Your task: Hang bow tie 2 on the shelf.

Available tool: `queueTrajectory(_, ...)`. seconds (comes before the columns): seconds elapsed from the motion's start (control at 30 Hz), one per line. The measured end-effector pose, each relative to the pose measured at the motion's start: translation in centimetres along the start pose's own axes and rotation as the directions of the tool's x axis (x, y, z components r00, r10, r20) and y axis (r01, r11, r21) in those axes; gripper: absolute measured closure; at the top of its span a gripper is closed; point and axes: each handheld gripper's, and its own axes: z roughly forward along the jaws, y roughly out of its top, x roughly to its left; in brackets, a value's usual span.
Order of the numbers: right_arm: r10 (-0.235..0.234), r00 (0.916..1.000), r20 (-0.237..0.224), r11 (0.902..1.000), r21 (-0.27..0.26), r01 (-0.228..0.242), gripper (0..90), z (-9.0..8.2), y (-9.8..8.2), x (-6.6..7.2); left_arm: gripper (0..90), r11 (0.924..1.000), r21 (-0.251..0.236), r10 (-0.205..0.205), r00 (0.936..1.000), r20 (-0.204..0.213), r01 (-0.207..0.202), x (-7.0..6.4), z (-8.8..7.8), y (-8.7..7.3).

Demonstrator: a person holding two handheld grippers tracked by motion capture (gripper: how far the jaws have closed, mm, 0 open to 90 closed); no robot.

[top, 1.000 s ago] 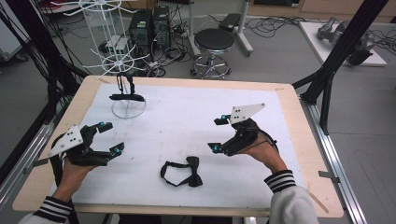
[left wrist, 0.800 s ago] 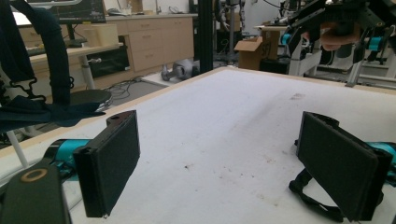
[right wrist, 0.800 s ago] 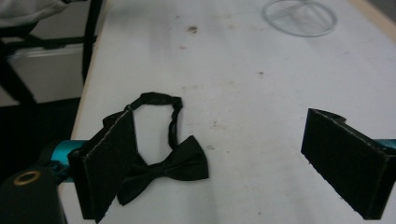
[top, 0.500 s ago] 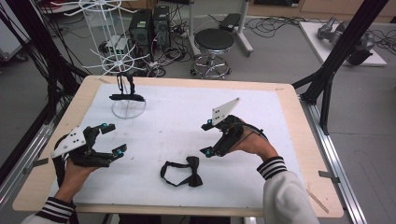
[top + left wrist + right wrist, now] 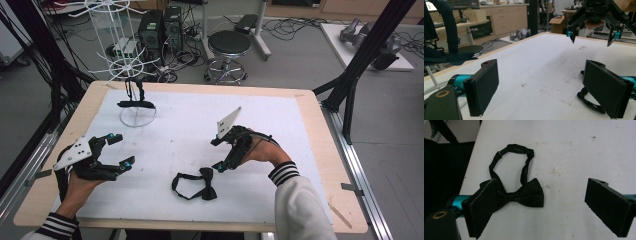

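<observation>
A black bow tie (image 5: 195, 185) with its looped strap lies flat on the white mat (image 5: 180, 120), near the front edge. My right gripper (image 5: 217, 155) is open, tilted down just right of and above it. In the right gripper view the bow tie (image 5: 524, 193) sits below the wide-apart jaws, its left wing behind the left jaw. My left gripper (image 5: 122, 149) is open at the mat's left, with nothing between its fingers. In the left gripper view the right gripper (image 5: 591, 37) hangs open ahead, and part of the bow tie's strap (image 5: 589, 100) peeks out by the right jaw.
A white wire rack (image 5: 122, 60) stands at the table's back left, with a second black bow tie (image 5: 136, 104) hanging on it over its ring base. The wooden table rim (image 5: 310, 100) frames the mat. A stool (image 5: 229, 45) and black frame posts (image 5: 355, 75) stand beyond.
My right gripper has moved left and down towards the bow tie, tilting its jaws to it. The left gripper has barely shifted. The bow tie has not moved.
</observation>
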Motion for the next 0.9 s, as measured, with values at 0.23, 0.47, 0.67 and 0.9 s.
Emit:
queueTrajectory(0.23, -0.025, 0.9992, -0.032, 0.9977, 0.062, 0.027, 10.8, 0.7, 1.3, -0.5, 14.0, 0.9999, 0.013, 0.002, 1.0000, 0.001, -0.002, 0.1, -0.2, 0.0)
queueTrajectory(0.47, -0.045, 0.9977, -0.050, 0.9924, 0.112, 0.051, 10.9, 1.6, 2.5, -0.8, 14.0, 0.9999, 0.011, 0.003, 1.0000, 0.000, -0.003, 0.2, -0.4, 0.0)
queueTrajectory(0.67, -0.076, 0.9951, -0.064, 0.9791, 0.184, 0.086, 10.9, 3.0, 2.8, -0.8, 14.0, 0.9999, 0.012, 0.006, 1.0000, 0.003, -0.006, 0.1, -0.3, 0.0)
queueTrajectory(0.9, -0.069, 0.9942, -0.083, 0.9659, 0.244, 0.087, 10.9, 4.3, 2.8, -0.7, 14.0, 0.9999, 0.014, 0.007, 0.9999, 0.011, -0.007, 0.0, -0.1, 0.0)
